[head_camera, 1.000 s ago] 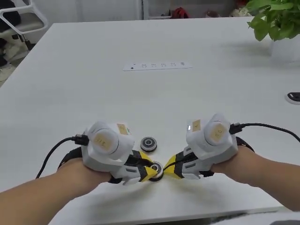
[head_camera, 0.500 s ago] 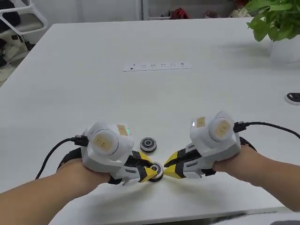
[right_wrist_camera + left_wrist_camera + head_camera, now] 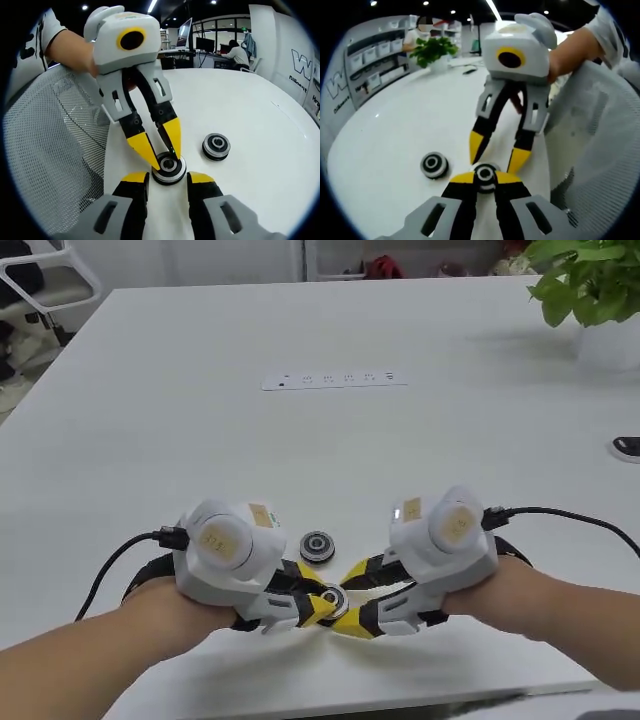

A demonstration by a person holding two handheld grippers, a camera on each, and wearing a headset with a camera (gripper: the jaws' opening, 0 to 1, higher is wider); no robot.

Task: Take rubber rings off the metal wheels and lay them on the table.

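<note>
Metal wheel (image 3: 332, 597) with a dark outer band sits at the near edge of the white desk (image 3: 300, 440), caught between my two tools, which face each other nose to nose. My left tongs (image 3: 485, 180) are clamped on it, yellow tips pressed against both sides. My right tongs (image 3: 168, 179) stand apart, their tips straddling the same wheel without closing. A second wheel (image 3: 317, 546) lies flat on the desk just beyond, free of both tools.

2 wheels (image 3: 317, 546) (image 3: 333, 598), 2 grippers (image 3: 320, 606) (image 3: 352, 601), 1 pwr strip (image 3: 334, 380)
</note>
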